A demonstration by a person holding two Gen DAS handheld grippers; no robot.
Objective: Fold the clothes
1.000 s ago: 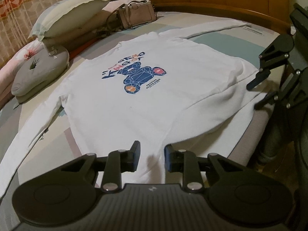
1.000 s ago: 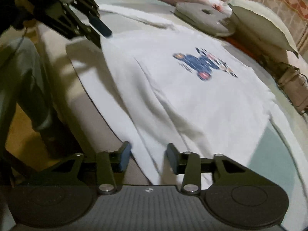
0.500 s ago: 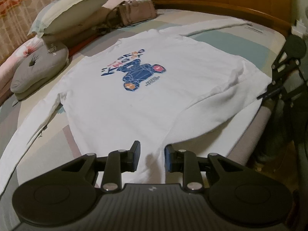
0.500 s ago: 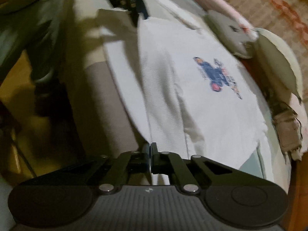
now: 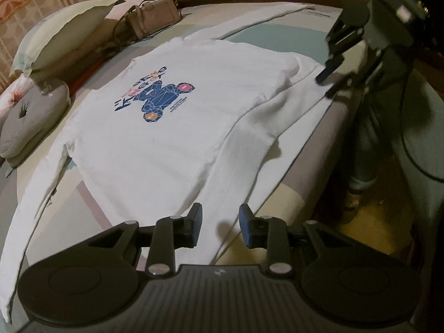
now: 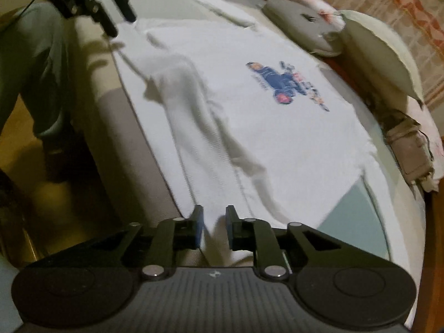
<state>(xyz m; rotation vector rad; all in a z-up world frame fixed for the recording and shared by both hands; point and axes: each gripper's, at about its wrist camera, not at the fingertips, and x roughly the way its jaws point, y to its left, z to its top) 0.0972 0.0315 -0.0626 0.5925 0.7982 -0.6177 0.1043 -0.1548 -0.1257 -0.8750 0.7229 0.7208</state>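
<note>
white long-sleeved sweatshirt (image 5: pixel 172 144) with a blue faceted bear print lies flat on the bed (image 5: pixel 280 32), hem at the edge; left claw (image 5: pixel 219 229) and right claw (image 6: pixel 214 229) both gape, empty.

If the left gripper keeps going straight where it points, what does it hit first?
Probably the white sweatshirt: the left gripper, fingers open, points over its near hem and folded sleeve. Depth is unclear in this fisheye view.
</note>
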